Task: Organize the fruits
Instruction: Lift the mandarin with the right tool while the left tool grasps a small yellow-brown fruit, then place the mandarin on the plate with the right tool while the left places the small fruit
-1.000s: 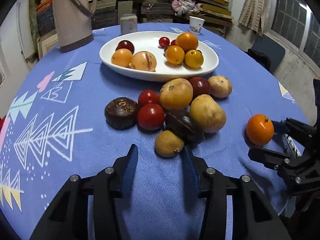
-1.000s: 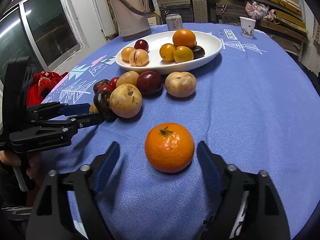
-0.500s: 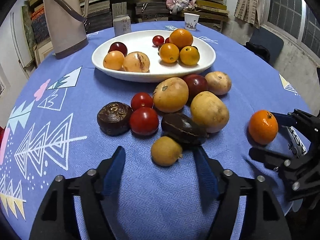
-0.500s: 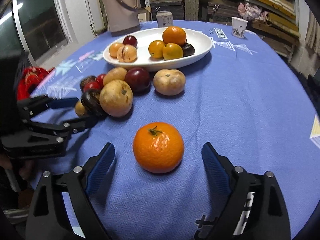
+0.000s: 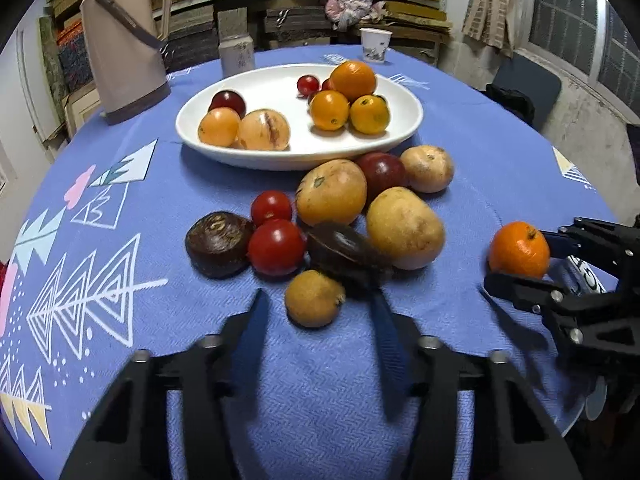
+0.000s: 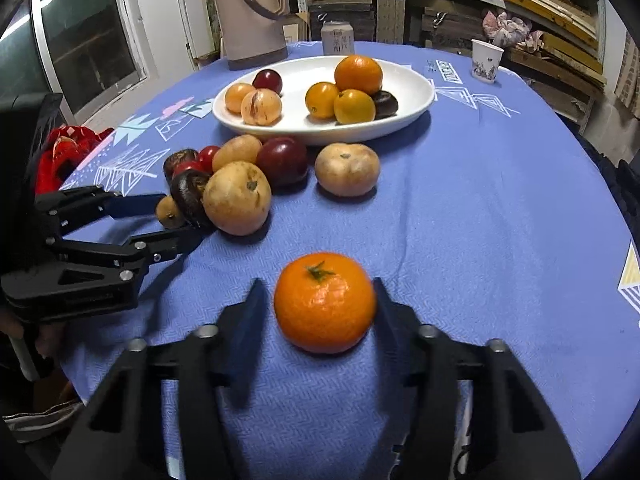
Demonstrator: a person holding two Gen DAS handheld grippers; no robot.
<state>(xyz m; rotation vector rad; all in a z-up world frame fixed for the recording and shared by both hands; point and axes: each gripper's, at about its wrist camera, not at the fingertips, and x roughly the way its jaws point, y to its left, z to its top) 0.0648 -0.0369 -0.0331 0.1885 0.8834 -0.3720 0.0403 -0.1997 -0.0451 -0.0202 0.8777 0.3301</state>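
A white oval plate (image 5: 300, 162) holds several oranges, plums and small tomatoes. In front of it lies a heap of loose fruit: pale pears, red tomatoes, dark brown fruits. My left gripper (image 5: 318, 298) straddles a small yellow-brown fruit (image 5: 314, 298) at the heap's near edge. Its jaws are closing, with a gap still showing on both sides of the fruit. Off to the right an orange mandarin (image 6: 324, 302) sits alone on the blue cloth. My right gripper (image 6: 316, 284) is closing on it, and its pads meet the mandarin's sides.
A tall beige thermos (image 5: 124, 40), a small can (image 5: 237, 54) and a paper cup (image 5: 375, 40) stand behind the plate. A dark fruit (image 5: 344, 246) and a big pear (image 5: 404, 228) crowd the left gripper's right finger. Red cloth (image 6: 64, 152) lies beyond the table's left edge.
Both grippers spread their jaws wider, then drew them in. The left now brackets the small yellow-brown fruit closely. The right has gone from wide apart to tight against the mandarin.
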